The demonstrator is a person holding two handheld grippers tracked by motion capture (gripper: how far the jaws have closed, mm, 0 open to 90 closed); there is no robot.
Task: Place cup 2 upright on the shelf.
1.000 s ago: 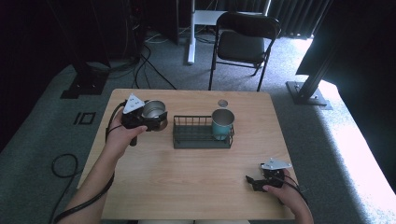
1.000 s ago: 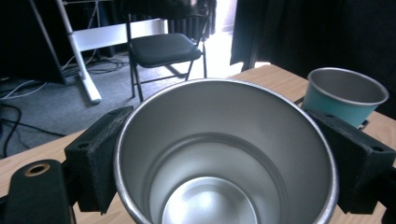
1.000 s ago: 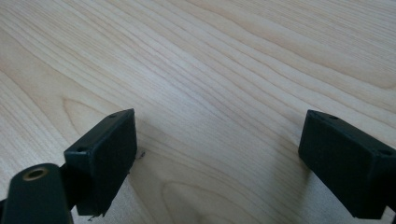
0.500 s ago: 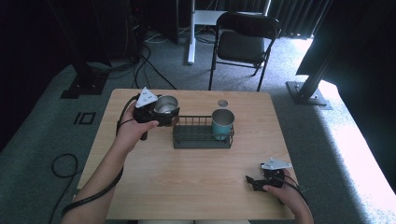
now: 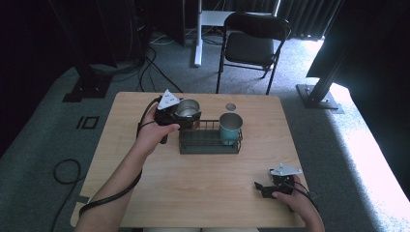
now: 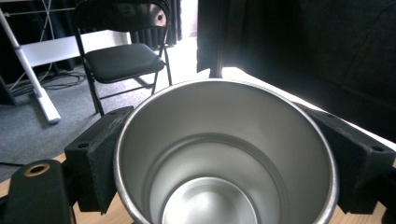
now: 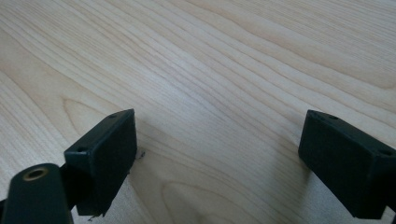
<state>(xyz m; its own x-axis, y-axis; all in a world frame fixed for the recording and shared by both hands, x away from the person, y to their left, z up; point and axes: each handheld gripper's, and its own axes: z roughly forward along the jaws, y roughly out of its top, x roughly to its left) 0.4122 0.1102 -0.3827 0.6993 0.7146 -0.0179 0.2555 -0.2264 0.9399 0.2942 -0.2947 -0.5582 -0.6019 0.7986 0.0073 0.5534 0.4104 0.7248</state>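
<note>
Moved right: steel cup (image 5: 188,108) upright, mouth up | left tongs (image 5: 180,116) gripping it | right tongs (image 5: 261,189) wide, empty

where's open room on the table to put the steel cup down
Bare wood spans the near table, between rack and right claw, and the left side. Crowded: the far middle, where the left claw holds the steel cup beside the teal cup.

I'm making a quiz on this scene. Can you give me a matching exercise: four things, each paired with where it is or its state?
Things:
1. silver cup
2. teal cup
3. right gripper
4. folding chair

Places or states:
A. standing in the wire rack
B. on the floor beyond the table
C. clamped in the left gripper
D. open, low over bare wood

Pairs: 1-C, 2-A, 3-D, 4-B
</note>
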